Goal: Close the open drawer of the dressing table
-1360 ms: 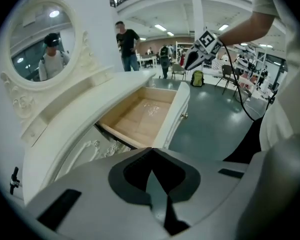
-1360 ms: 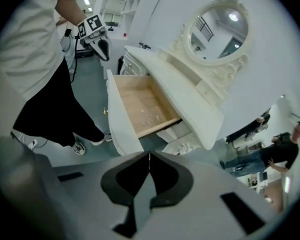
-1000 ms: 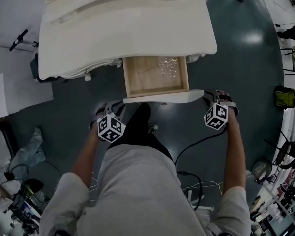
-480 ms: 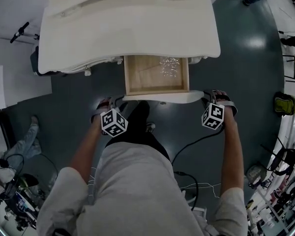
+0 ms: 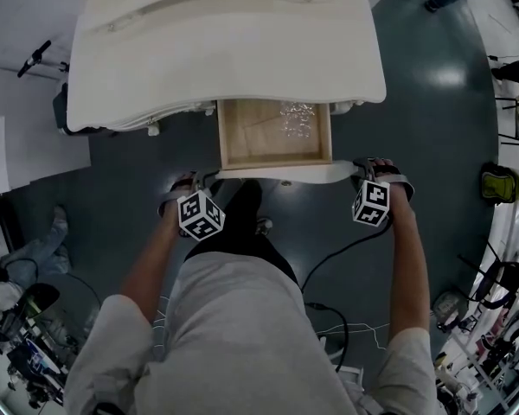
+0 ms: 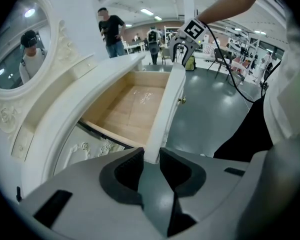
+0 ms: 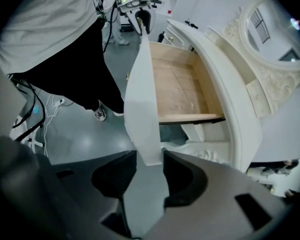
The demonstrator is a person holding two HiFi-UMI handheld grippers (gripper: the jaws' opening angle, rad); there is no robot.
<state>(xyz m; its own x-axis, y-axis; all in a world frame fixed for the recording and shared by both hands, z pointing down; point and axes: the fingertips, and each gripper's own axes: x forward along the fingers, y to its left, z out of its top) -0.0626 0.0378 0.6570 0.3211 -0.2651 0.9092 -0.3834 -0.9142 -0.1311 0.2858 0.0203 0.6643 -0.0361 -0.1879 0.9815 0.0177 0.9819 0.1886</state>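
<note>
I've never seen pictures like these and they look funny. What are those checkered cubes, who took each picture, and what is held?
A person wears a camera on the head; that picture looks down at a white dressing table with its wooden drawer pulled out. Inside lies something clear and sparkly. The person holds two grabbing tools; the cubes are parts of them. The two round pictures come from cameras on the tools. The left tool has just been closing its jaws and pinches one end of the drawer front. The right tool has just been opening its jaws; the other end sits loosely between them.
</note>
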